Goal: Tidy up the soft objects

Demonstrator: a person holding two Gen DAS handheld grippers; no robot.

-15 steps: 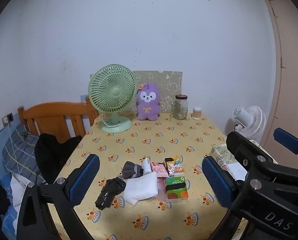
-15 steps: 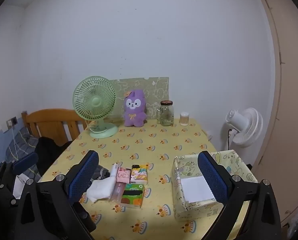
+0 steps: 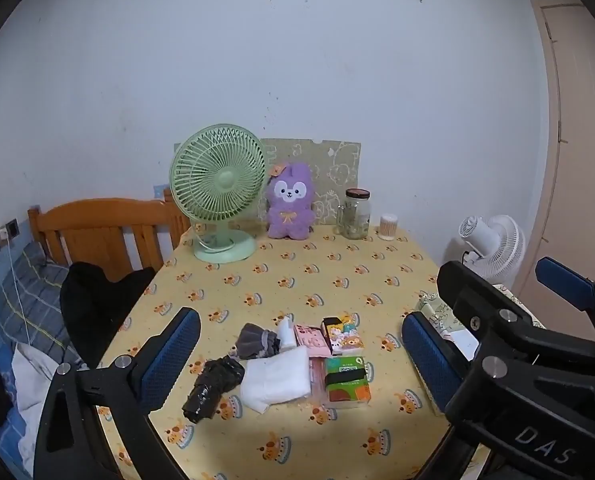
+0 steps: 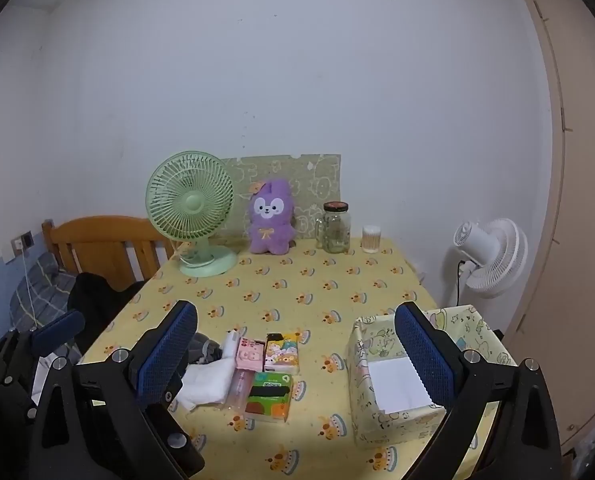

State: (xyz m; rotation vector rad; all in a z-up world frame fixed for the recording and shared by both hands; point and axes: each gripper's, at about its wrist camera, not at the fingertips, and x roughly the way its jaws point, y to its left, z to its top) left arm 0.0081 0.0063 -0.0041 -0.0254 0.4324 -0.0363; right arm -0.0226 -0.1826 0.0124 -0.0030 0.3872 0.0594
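A cluster of soft items lies near the table's front: a folded white cloth (image 3: 276, 378), a crumpled black bag (image 3: 211, 386), a grey cloth (image 3: 257, 340), a pink pack (image 3: 311, 336), a cartoon tissue pack (image 3: 343, 334) and a green tissue pack (image 3: 345, 378). A patterned open box (image 4: 401, 380) stands to their right. My left gripper (image 3: 297, 360) is open and empty above the cluster. My right gripper (image 4: 295, 354) is open and empty between cluster and box. The white cloth (image 4: 207, 380) and green pack (image 4: 269, 396) show in the right wrist view.
At the table's back stand a green fan (image 3: 219, 196), a purple plush (image 3: 289, 204), a glass jar (image 3: 355, 214) and a small cup (image 3: 388, 227). A wooden headboard (image 3: 97, 232) and bedding are left; a white floor fan (image 3: 493, 248) and a door are right.
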